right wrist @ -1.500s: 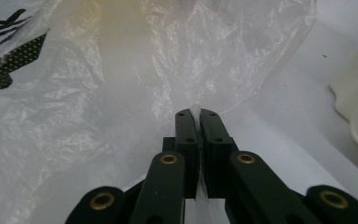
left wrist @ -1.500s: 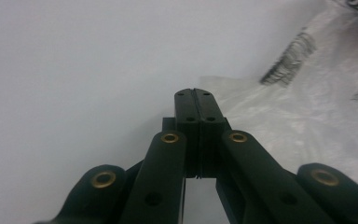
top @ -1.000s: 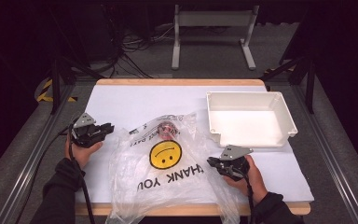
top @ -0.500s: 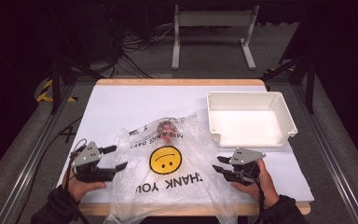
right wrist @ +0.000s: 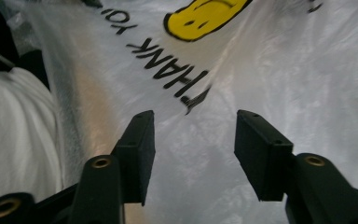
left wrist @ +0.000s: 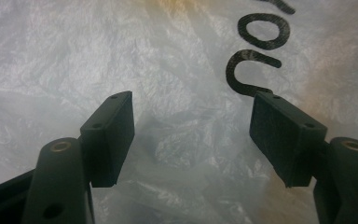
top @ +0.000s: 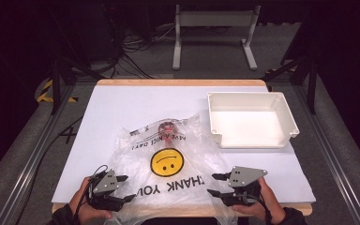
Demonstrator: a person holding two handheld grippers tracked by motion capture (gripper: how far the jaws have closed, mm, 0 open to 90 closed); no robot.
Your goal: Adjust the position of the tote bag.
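Note:
A clear plastic bag (top: pixel 168 185) with a yellow smiley (top: pixel 167 162) and "THANK YOU" print lies crumpled on the white table. A small red item (top: pixel 167 127) sits inside its far end. My left gripper (top: pixel 125 188) is at the bag's near left edge. It stands open, and its jaws have just been closing a little. In the left gripper view (left wrist: pixel 191 126) bag film lies in the gap, with no pad pressing on it. My right gripper (top: pixel 213 184) is at the near right edge, open, its jaws just opening. Bag film spreads below them (right wrist: pixel 193 149).
A white tray (top: pixel 243 95) stands at the back right of the table. The wooden table edge (top: pixel 178 212) runs just in front of both hands. The person's white shirt (right wrist: pixel 14 140) shows left in the right gripper view. Dark floor and cables surround the table.
The left hand has come from the bag's left side down to its near left corner. The right hand has shifted slightly nearer. Both pairs of jaws stand wider than before.

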